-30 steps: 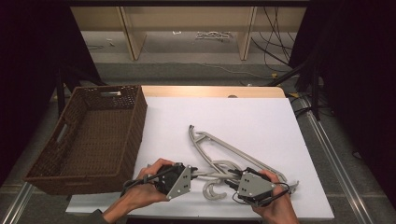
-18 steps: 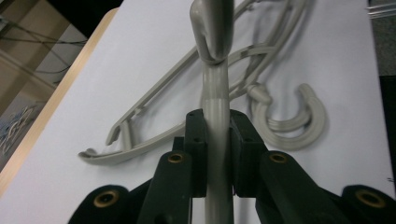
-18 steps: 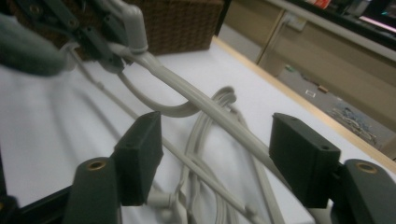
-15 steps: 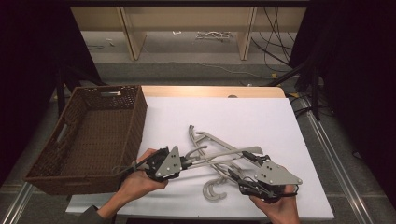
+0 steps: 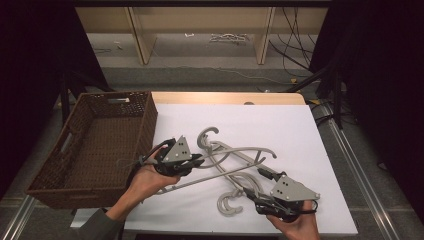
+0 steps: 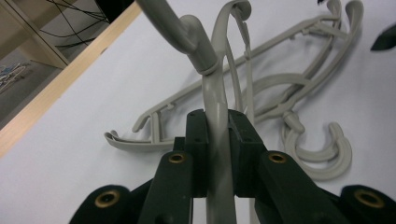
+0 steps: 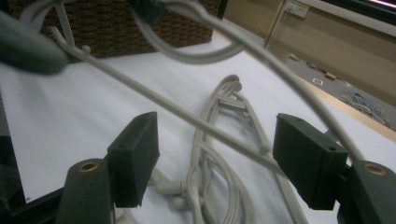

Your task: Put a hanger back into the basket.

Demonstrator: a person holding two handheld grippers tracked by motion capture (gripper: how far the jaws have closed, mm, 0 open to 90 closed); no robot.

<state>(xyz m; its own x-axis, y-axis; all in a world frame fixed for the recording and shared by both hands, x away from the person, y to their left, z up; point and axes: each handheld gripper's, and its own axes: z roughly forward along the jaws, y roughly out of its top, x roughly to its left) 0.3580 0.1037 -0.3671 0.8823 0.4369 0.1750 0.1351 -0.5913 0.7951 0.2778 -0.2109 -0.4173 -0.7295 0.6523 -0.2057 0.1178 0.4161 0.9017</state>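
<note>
Several grey plastic hangers lie tangled on the white table top (image 5: pixel 290 125). My left gripper (image 5: pixel 196 161) is shut on the neck of one hanger (image 5: pixel 240 150), just below its hook, and holds it tilted up off the pile. Up close, the black jaws of the left gripper (image 6: pixel 217 116) clamp that hanger's stem (image 6: pixel 212 88). My right gripper (image 5: pixel 256 184) is at the front right, open, with its jaws (image 7: pixel 215 135) wide apart on either side of the lifted hanger's thin bar (image 7: pixel 187 114), not touching it. The other hangers (image 5: pixel 229 204) (image 7: pixel 219 154) rest flat beneath.
A brown wicker basket (image 5: pixel 100 145) stands along the left of the table, just behind my left hand, and shows at the back (image 7: pixel 116 23) in the right gripper view. A wooden strip (image 5: pixel 225 98) edges the far side. Dark stands flank the table.
My left gripper has moved away from the front edge toward the basket, lifting one hanger with it. The right gripper has shifted to the right and stands open around the hanger's bar.
</note>
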